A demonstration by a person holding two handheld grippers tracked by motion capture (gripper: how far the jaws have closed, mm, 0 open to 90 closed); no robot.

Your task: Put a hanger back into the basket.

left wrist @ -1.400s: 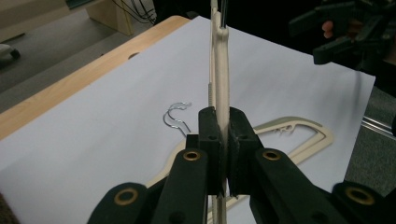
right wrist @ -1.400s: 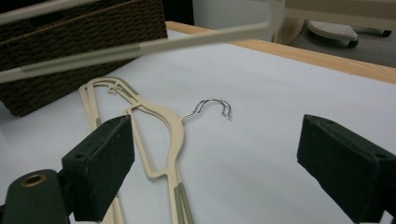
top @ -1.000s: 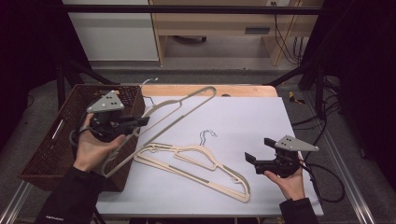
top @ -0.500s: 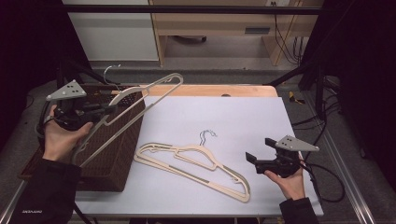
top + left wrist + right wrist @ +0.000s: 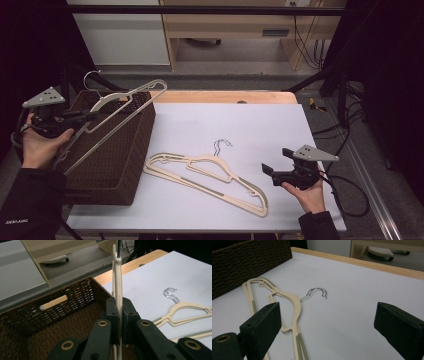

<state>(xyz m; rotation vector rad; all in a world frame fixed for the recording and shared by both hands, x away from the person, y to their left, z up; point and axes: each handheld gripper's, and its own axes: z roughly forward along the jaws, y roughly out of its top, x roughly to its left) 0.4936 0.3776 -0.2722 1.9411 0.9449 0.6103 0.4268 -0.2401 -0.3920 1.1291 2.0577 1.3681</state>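
My left gripper (image 5: 91,116) is shut on a cream plastic hanger (image 5: 125,106) and holds it tilted above the brown wicker basket (image 5: 117,167) at the table's left edge. In the left gripper view the pads (image 5: 111,315) pinch the hanger's thin bar (image 5: 117,277) edge-on over the basket's inside (image 5: 62,305). Two more cream hangers (image 5: 205,172) with wire hooks lie stacked on the white table top. My right gripper (image 5: 270,172) rests near the table's front right, open, with nothing between its jaws. In the right gripper view (image 5: 327,322) it faces the lying hangers (image 5: 287,302).
The white sheet (image 5: 250,125) covers most of the table, with a wooden strip (image 5: 225,96) along the far edge. A cable (image 5: 345,200) trails from the right gripper past the table's right edge. Dark frame bars (image 5: 325,75) stand at the back right.
My left hand has carried the held hanger leftward, from the table's left part to above the basket. The right hand and the lying hangers have stayed put.
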